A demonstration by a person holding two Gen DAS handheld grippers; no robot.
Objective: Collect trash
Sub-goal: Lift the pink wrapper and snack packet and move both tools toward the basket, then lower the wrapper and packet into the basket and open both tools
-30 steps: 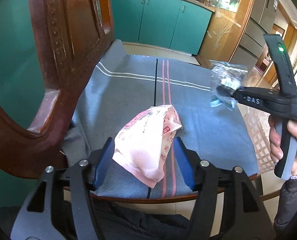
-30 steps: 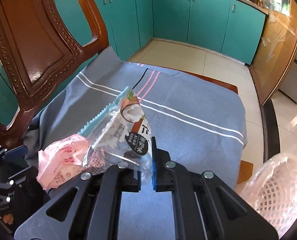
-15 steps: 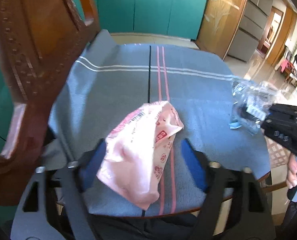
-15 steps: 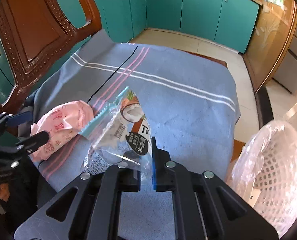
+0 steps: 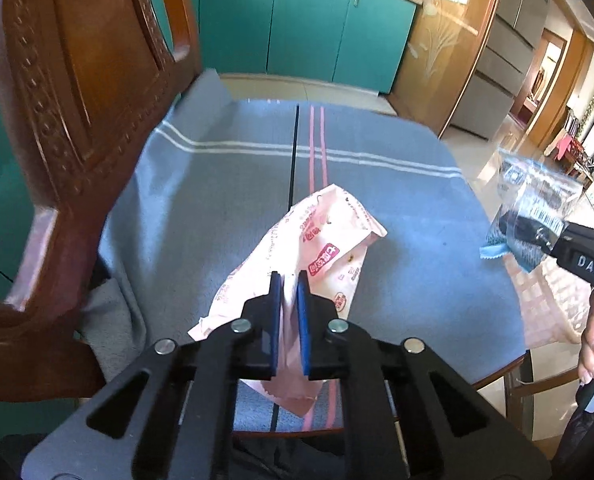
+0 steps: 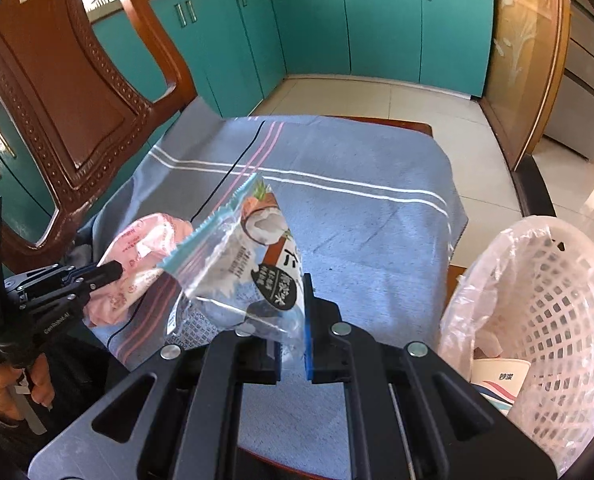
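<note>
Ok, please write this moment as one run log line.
left hand-held gripper: shut on pink wrapper | right hand-held gripper: shut on clear snack bag | white basket: beside table, not yet reached

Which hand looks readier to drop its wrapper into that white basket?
The right. Its tongs hold the clear coconut wrapper beside the lined basket; the left tongs pinch the pink wrapper farther away, by the chair.
</note>
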